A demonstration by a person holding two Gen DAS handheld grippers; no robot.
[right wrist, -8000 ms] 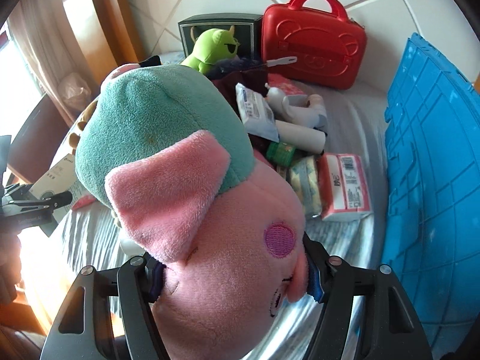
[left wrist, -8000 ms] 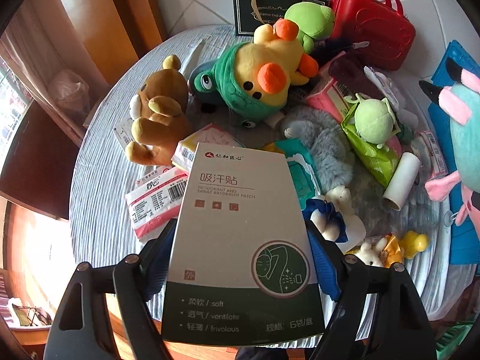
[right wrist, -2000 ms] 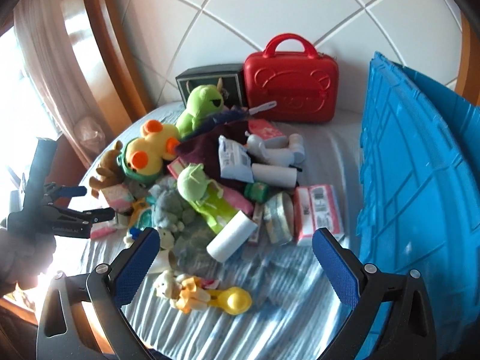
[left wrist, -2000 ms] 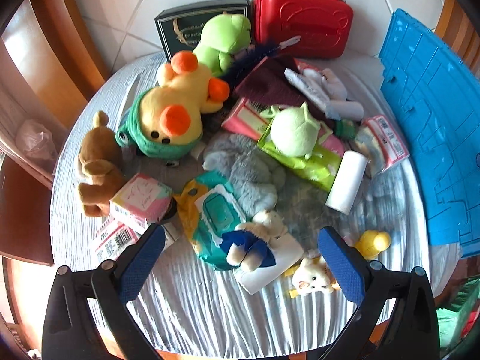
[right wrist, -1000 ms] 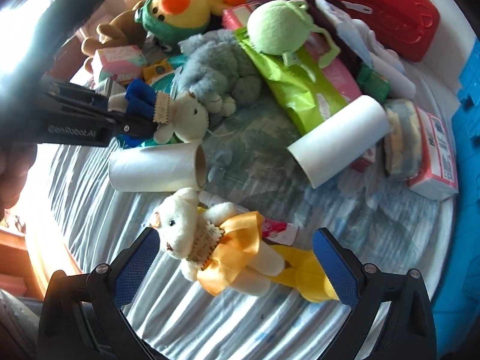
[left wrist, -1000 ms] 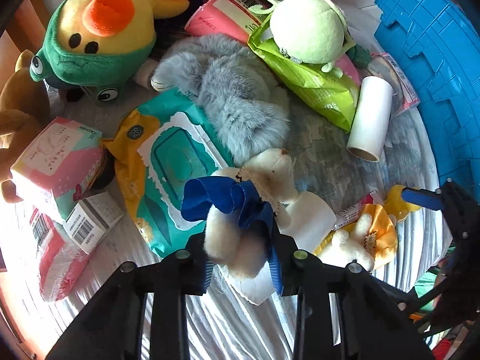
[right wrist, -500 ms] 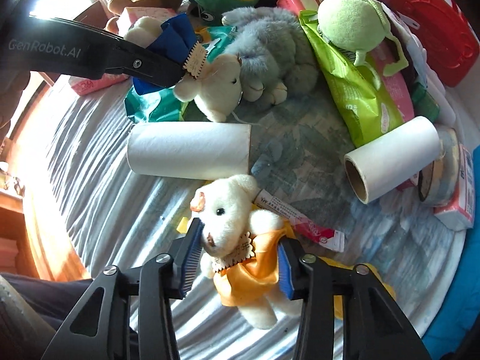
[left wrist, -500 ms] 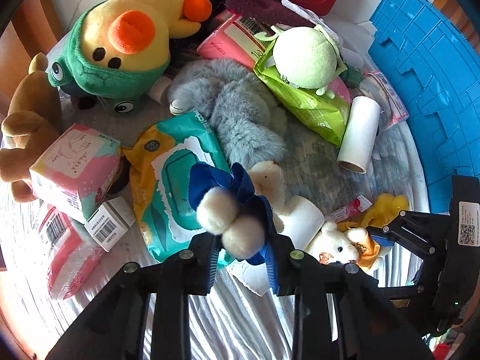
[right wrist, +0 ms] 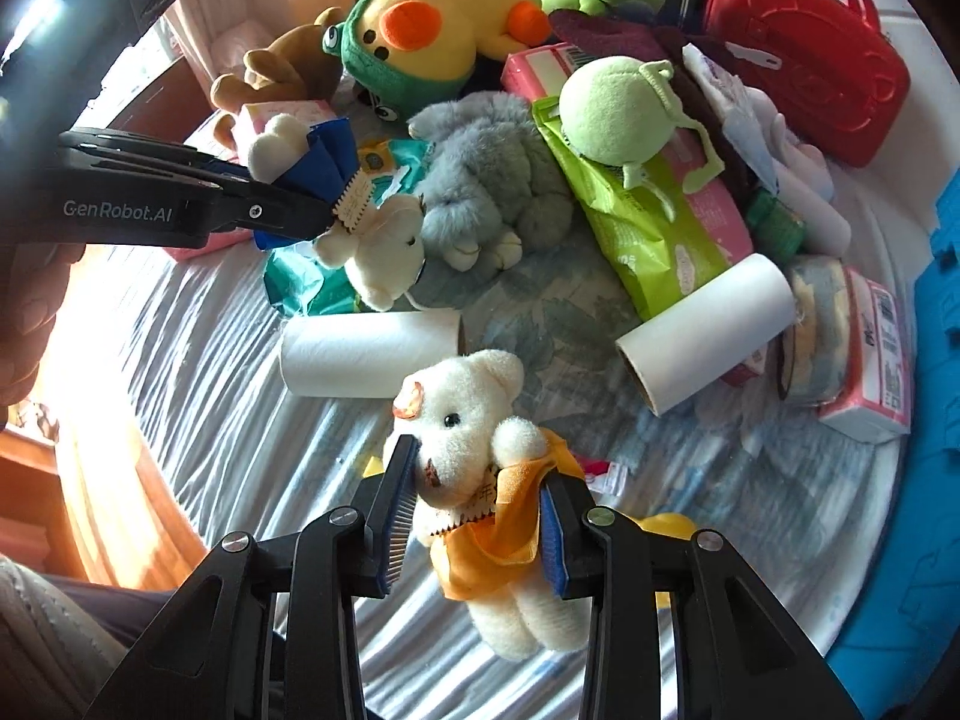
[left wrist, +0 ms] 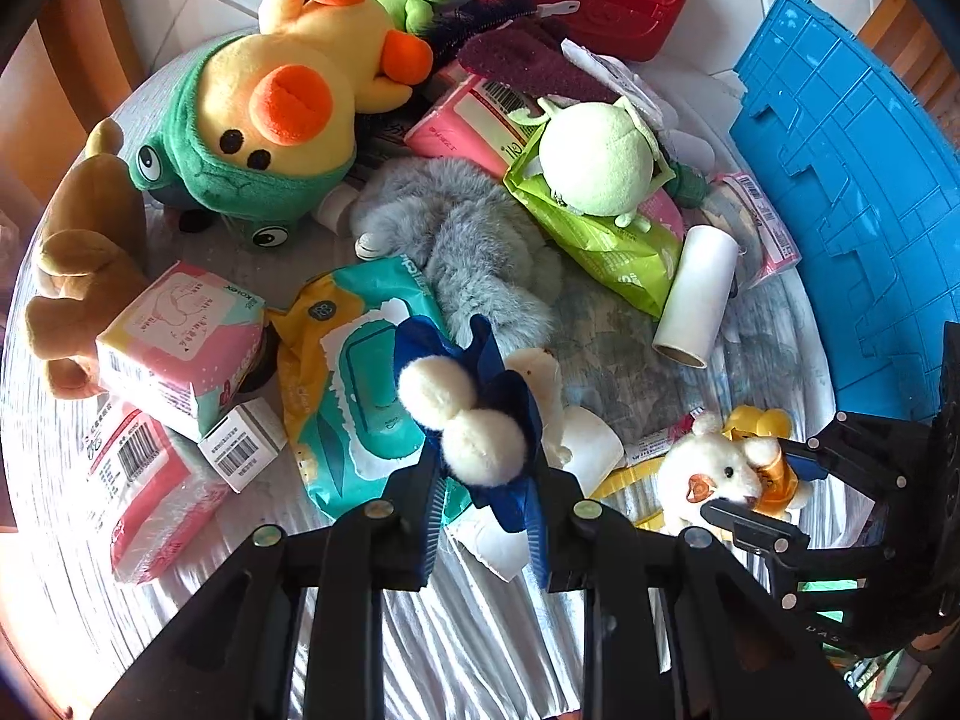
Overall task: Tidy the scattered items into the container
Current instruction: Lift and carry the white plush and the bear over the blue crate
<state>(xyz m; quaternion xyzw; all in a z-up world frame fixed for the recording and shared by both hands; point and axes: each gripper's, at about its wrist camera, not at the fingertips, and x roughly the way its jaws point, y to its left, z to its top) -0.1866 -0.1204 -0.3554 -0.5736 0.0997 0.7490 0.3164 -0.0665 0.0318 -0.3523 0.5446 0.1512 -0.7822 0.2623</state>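
Note:
A small white bear in a blue dress (left wrist: 462, 414) hangs feet-up between the pads of my left gripper (left wrist: 483, 480), whose jaws are closing tighter on it. It is lifted just above the wipes pack. A white bear in a yellow dress (right wrist: 468, 414) is pinched at the chest by my right gripper (right wrist: 477, 504), its jaws also closing on it, just off the cloth. The left gripper (right wrist: 300, 198) shows at the left of the right wrist view, and the right gripper (left wrist: 756, 480) at the lower right of the left wrist view. The blue container (left wrist: 852, 180) stands at the right.
A round table with a striped cloth (right wrist: 210, 390) carries a pile: yellow duck plush (left wrist: 288, 102), grey plush (left wrist: 480, 246), two paper rolls (right wrist: 366, 354) (right wrist: 702, 330), teal wipes pack (left wrist: 360, 384), green pack, tissue packs. A red case (right wrist: 804, 42) stands at the back.
Both grippers came down open over the pile, shut on the two small bears and lifted them a little off the cloth. The box and pink plush held earlier are gone.

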